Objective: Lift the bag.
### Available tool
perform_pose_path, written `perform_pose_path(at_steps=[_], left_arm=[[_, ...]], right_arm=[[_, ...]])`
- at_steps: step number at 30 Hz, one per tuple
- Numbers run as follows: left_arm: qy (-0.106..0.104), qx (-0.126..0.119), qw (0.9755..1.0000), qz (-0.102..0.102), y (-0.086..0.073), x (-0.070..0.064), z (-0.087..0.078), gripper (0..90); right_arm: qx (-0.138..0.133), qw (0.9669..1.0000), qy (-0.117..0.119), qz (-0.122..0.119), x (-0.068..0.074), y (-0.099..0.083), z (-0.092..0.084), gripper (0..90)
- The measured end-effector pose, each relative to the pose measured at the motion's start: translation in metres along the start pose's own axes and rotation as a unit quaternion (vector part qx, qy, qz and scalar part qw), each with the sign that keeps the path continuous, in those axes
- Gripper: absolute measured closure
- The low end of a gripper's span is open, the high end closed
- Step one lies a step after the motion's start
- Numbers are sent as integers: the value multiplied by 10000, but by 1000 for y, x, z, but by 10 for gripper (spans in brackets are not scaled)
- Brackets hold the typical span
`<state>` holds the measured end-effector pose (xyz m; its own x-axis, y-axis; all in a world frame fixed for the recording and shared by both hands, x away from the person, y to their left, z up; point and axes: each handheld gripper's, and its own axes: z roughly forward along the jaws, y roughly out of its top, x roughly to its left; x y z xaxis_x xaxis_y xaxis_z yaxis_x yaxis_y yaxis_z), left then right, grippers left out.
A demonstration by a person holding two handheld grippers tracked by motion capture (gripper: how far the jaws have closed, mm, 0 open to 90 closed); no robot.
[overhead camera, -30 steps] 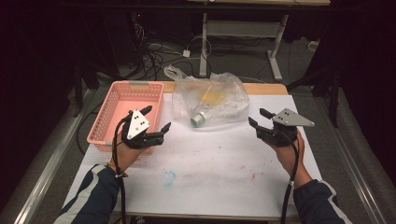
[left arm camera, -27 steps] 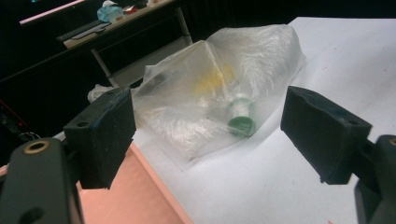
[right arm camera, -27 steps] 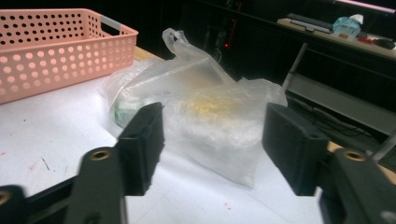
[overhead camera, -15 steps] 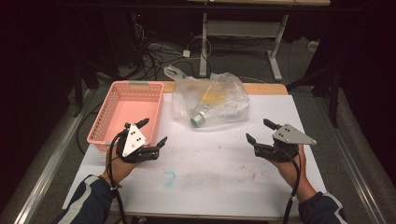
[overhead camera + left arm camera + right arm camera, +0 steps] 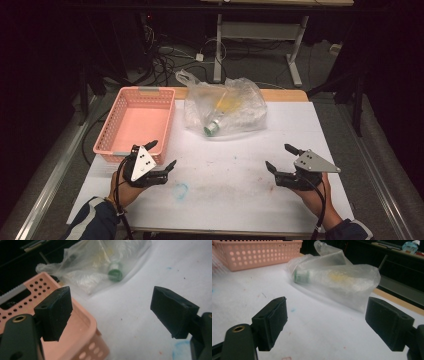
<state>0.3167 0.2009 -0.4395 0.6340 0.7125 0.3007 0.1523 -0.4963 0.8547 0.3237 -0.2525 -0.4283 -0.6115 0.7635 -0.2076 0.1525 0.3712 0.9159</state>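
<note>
A: The room behind the white table (image 5: 240, 175) is dark, with cables on the floor and a desk frame at the back. What lies on the table?

B: A pink basket (image 5: 120, 145) stands at the far left, and a clear plastic bag (image 5: 240, 107) lies at the far middle with a green-capped bottle (image 5: 212, 128) inside it, on its side, cap toward the person. A small blue smudge (image 5: 181, 190) marks the near part of the sheet.

A: Where are the hands?

B: The left gripper (image 5: 160, 156) sits just beside the basket's near right corner. The right gripper (image 5: 282, 157) is over the right part of the table, well apart from the bag. Neither touches anything.

A: What has changed from a second ago?

B: Both hands have drawn back toward the person and come lower. Earlier the left gripper was level with the basket's middle; it is now by its near edge. The right gripper was nearer the bag and is now farther from it. The bag, bottle and basket lie where they did.

A: And the jaws?

B: The left gripper's jaws stand wide apart with nothing between them; the basket corner and bare table show in the gap. The right gripper's jaws have just been opening and now gape, also empty, with the bag beyond them.
</note>
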Motion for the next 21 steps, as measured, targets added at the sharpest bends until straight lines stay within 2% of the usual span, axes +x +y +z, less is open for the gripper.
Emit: perform_pose_path(at_steps=[2,7,13,15,21], left_arm=[[67,78,9999,-53,-6,-2,-3,176],[27,221,9995,-223,-21,-5,-14,176],[20,392,9991,-131,-29,-7,-20,176],[-11,382,9991,-179,-29,-7,-20,176],[-61,406,9991,-108,-28,-9,-19,176]], right_arm=[[24,10000,-12,-44,2,-5,-2,186],[112,9999,44,-22,9,-16,-10,184],[211,9998,57,-30,15,-28,-18,179],[242,9997,24,-79,16,-29,-19,177],[208,9996,1,-189,18,-29,-21,177]])
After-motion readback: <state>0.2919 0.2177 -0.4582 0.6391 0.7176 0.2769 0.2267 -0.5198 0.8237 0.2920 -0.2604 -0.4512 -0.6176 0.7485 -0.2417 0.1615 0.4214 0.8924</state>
